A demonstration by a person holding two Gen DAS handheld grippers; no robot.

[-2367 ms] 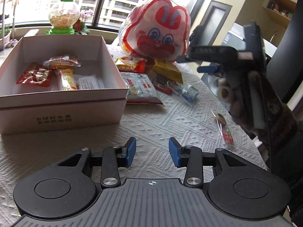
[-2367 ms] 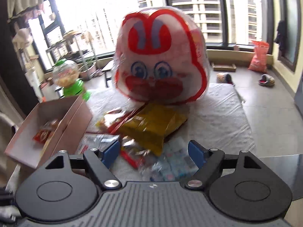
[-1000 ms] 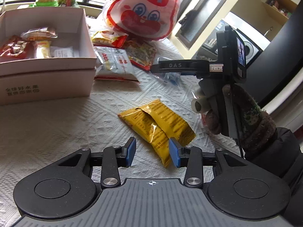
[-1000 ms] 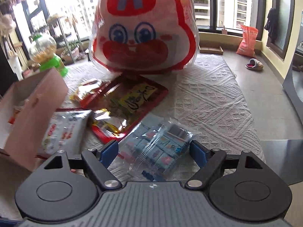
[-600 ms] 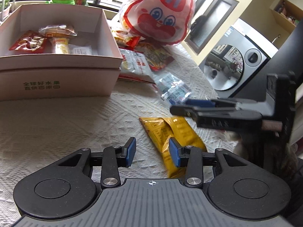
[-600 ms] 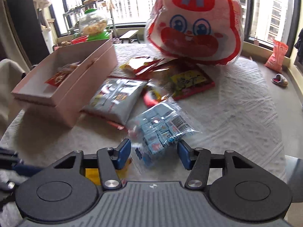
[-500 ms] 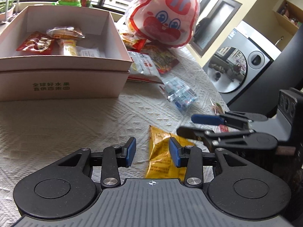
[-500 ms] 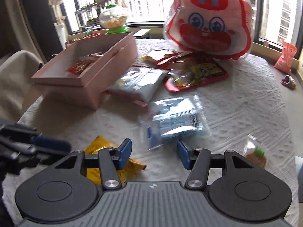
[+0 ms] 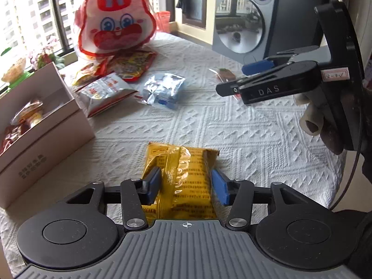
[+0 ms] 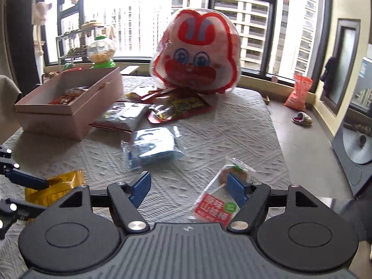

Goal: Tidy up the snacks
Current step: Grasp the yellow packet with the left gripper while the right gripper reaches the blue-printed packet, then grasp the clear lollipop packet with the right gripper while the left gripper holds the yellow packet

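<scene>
We are bringing the left tongs point(image 9: 186, 183) down around the yellow snack packet point(image 9: 181, 174), which is lying flat on the desk point(image 9: 255, 134) at the near edge; the blue pads are sitting spread on either side of it, and we cannot tell whether they are touching the wrapper. The right tongs point(image 10: 188, 187) are hovering spread and empty over the right side of the desk, with the lollipop packet point(image 10: 220, 200) lying just under them. The pink box point(image 9: 46, 144), partly filled, is waiting on the left, and the blue packet point(image 9: 162, 88), the silver bag point(image 9: 104, 90) and the red bags are lying further off by the rabbit bag point(image 9: 114, 21). We are judging the grip the risky part: the film looks glossy and puffy, so the pads may be sliding off the sides or crushing what is inside if we are closing too hard. The box wall is also standing high, so a low carry could be snagging the packet on its rim
</scene>
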